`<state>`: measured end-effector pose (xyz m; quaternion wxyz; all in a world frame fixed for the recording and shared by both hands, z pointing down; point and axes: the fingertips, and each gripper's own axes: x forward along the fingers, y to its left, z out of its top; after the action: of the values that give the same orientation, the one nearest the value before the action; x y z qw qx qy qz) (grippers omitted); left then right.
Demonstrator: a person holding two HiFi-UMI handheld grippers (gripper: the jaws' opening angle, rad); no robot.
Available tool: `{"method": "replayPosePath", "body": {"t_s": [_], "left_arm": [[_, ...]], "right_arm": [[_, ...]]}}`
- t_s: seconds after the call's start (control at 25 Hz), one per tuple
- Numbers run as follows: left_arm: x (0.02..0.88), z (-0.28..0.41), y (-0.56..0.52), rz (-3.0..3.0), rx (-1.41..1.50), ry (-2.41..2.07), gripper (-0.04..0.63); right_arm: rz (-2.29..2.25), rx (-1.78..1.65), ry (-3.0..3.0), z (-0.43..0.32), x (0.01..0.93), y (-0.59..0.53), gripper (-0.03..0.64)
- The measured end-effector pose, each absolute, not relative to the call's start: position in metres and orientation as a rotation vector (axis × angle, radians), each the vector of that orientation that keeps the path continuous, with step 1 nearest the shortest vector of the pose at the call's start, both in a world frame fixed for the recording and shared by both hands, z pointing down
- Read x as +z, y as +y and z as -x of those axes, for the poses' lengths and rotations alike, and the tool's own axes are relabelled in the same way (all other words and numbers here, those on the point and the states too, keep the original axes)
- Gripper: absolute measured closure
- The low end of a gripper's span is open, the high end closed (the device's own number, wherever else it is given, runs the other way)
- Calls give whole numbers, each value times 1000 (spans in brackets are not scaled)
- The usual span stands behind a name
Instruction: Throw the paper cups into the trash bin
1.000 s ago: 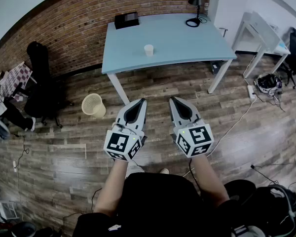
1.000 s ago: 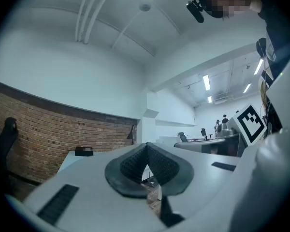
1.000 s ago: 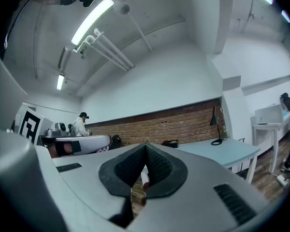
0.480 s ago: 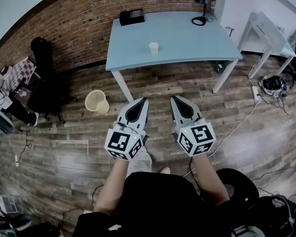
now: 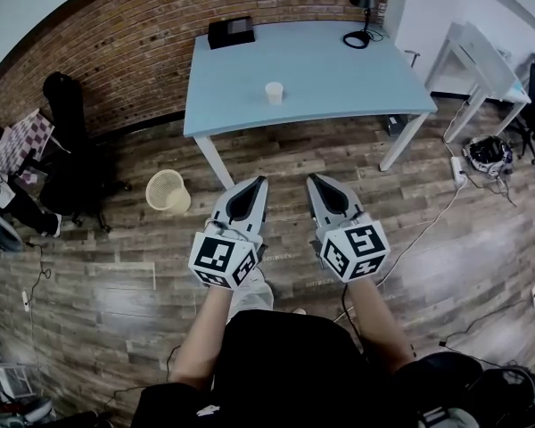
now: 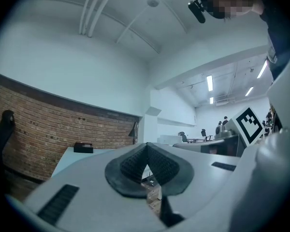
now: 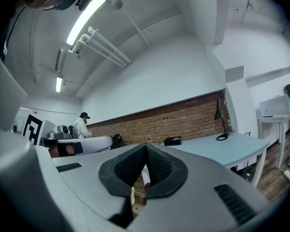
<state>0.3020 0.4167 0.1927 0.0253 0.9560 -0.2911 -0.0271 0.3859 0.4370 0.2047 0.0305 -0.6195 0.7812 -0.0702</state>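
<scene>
Holds a gripper in each hand, side by side low in the head view, both pointing level toward the light-blue table (image 5: 339, 69). Has the left gripper (image 5: 252, 188) closed right down, its ribbed pads (image 6: 133, 166) meeting at the tip in the left gripper view, with nothing caught between them. Has the right gripper (image 5: 316, 185) in the same state (dark pads (image 7: 130, 167) pressed together in the right gripper view, no object in the grip). Stands back from the table on the wooden floor (image 5: 446, 230), grippers well apart from the paper cup (image 5: 274, 92). Faces that single cup, upright on the tabletop, roughly midway along it and nearer the front edge than the back. Has the trash bin (image 5: 166, 192), a pale round basket, on the floor ahead and to the left, just off the table's front left leg and near the left gripper's side. Looks past the cup to a black box (image 5: 230, 32) at the table's far left corner and a black desk lamp (image 5: 361, 7) at its far right corner, both against the brick wall (image 5: 116, 43).
</scene>
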Motion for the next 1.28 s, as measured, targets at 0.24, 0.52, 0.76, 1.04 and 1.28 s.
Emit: {"method": "replayPosePath", "body": {"t_s": [0.24, 0.52, 0.76, 1.04, 1.28], "left_arm": [[195, -305, 367, -2946, -84, -855, 594], [204, -298, 316, -2932, -55, -809, 594], [208, -282, 278, -2919, -64, -772, 594], [213, -258, 240, -2920, -83, -737, 594], [221, -241, 223, -2899, -93, -698, 594]], "right_arm": [[1942, -247, 2384, -390, 208, 391, 612], [1979, -284, 2378, -382, 213, 338, 612], [2009, -300, 2370, -367, 215, 302, 612], [2040, -282, 2356, -343, 218, 266, 612], [2109, -303, 2301, -337, 226, 253, 612]]}}
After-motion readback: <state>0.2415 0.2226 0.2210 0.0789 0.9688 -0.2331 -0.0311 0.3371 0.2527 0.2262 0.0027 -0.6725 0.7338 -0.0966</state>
